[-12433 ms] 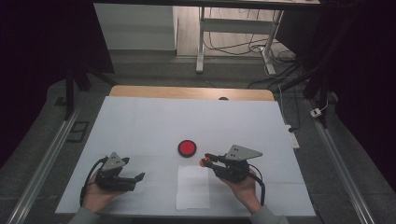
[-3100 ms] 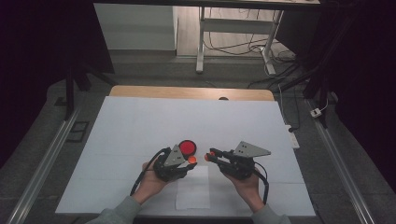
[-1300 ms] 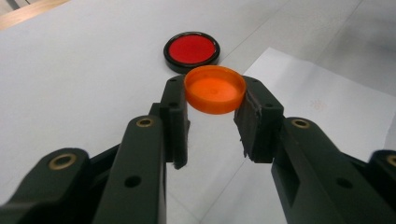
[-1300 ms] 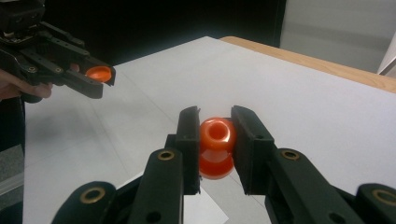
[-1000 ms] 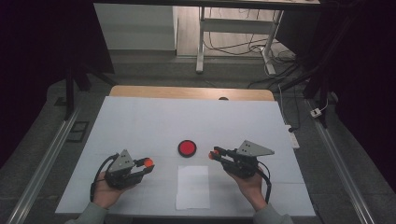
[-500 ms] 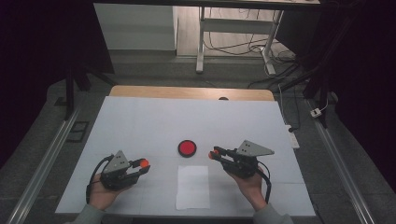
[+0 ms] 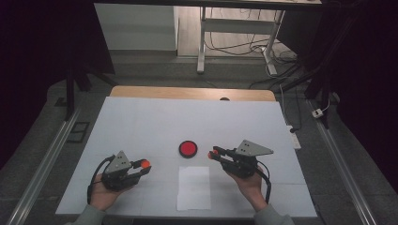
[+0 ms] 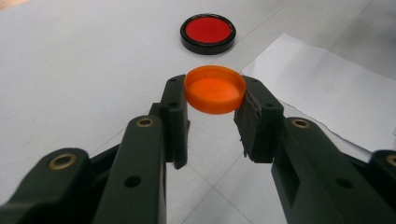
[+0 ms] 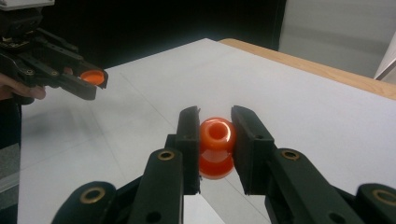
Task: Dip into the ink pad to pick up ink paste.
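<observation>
In the high view the orange cap (image 7: 145,163) in the left claw (image 7: 142,165) is a small orange dot, its shape too small to tell, and so is the orange bottle (image 7: 210,153) at the tip of the right claw (image 7: 213,154). In the right gripper view the pads cover both sides of the orange bottle (image 9: 217,147), and its base is hidden. In the left gripper view the white paper sheet (image 8: 327,88) is cut off by the right edge. The person's forearms leave the high view at the bottom edge.
</observation>
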{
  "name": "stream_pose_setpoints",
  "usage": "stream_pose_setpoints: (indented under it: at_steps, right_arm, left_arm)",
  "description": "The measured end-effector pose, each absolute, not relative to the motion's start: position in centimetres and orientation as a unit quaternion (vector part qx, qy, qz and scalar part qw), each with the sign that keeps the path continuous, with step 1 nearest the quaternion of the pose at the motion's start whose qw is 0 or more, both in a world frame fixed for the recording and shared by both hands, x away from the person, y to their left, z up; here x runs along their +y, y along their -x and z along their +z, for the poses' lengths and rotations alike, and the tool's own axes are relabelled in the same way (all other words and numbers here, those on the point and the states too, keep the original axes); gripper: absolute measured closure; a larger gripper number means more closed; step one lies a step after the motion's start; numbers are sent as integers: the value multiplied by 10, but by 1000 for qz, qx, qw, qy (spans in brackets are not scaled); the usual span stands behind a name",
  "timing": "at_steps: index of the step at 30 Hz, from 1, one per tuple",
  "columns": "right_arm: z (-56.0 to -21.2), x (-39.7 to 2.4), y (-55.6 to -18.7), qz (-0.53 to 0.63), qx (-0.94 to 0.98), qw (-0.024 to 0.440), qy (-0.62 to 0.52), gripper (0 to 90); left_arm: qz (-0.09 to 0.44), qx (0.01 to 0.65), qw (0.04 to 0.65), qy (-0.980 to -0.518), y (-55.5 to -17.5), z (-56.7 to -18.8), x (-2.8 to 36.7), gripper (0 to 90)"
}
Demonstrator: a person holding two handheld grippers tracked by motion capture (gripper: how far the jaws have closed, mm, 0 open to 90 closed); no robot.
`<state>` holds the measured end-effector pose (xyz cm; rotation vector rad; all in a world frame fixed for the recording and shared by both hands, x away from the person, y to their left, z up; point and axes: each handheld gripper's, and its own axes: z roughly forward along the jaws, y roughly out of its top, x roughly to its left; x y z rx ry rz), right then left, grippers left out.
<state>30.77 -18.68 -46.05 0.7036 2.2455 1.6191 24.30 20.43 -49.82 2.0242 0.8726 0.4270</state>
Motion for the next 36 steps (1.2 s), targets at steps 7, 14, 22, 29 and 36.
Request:
stream_pose_setpoints:
  at_steps: [7,14,22,29,36]
  right_arm:
    - [-463,-181,-313,557,781,139,-247,724]
    - [-464,-172,-321,560,778,135,-249,724]
    - [-468,-153,-332,554,785,135,-241,724]
    - [-470,-144,-340,553,786,134,-243,723]
    - [-470,-140,-346,554,785,134,-244,724]
  left_arm:
    - [171,352,433,-812,-244,-499,205,651]
    - [171,350,431,-814,-244,-499,204,651]
    - [170,352,432,-813,-244,-499,205,651]
    - [169,351,431,-814,-244,-499,205,651]
    - [169,351,431,-814,-244,-499,205,651]
